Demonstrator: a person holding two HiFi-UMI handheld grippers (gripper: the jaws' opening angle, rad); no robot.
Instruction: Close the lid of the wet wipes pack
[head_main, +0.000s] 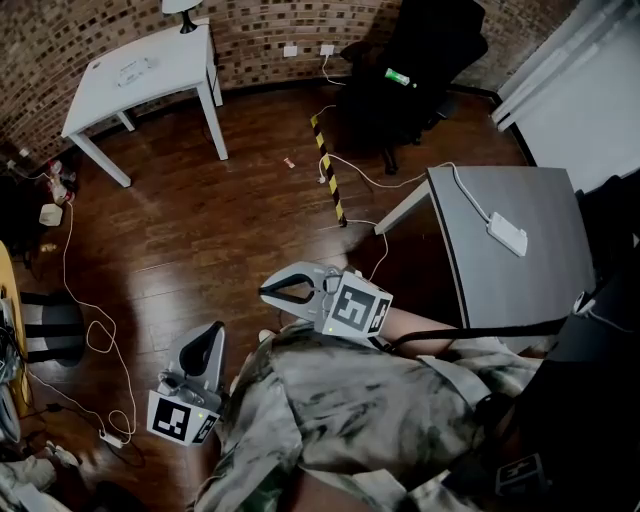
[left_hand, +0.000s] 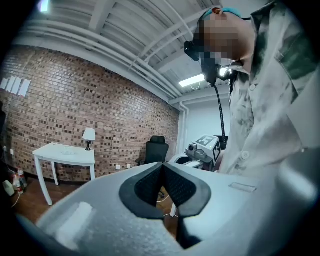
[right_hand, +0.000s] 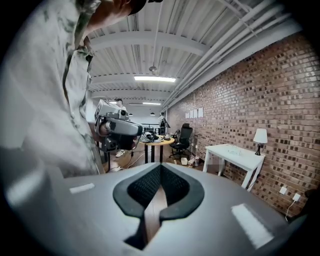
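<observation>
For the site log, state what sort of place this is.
Probably an office or lab workspace: a brick wall, a white desk with a lamp, a black office chair and a grey table on wood flooring.

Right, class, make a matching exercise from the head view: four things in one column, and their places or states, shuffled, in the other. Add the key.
Things:
1. white table
2. chair
3. grey table
4. left gripper

Places or states:
a. shut, lower left
b. right side, white box on it
c. top left, by the brick wall
d. black, top, right of centre

Pairs: 1-c, 2-d, 3-b, 4-a
</observation>
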